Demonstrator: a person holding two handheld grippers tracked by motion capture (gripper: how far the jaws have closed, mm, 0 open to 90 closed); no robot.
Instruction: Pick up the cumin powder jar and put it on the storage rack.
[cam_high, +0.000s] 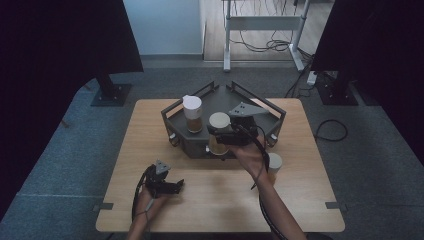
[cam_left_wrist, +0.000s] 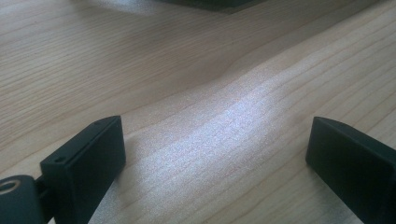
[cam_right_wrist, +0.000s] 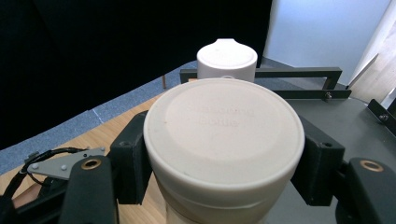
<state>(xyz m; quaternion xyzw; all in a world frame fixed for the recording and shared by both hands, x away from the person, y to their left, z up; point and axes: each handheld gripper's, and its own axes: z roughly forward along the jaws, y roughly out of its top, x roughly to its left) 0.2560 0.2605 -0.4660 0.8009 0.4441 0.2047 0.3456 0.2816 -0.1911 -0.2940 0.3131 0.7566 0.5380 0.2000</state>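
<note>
Over the front edge of the dark rack (cam_high: 186, 142), right gripper (cam_high: 223, 134) clenched on a white-capped jar (cam_high: 219, 122), fingers (cam_right_wrist: 133, 158) pressing its sides just under the cap. Second jar (cam_high: 192, 114) already standing in the rack; a third (cam_high: 274, 162) waiting on the bench (cam_high: 310, 200). Left gripper (cam_high: 175, 186) released, resting empty. Held jar's base hidden; seated or not, cannot tell.

3 jars (cam_high: 219, 131), 1 rack (cam_high: 175, 117), 2 grippers (cam_high: 170, 186)
</note>
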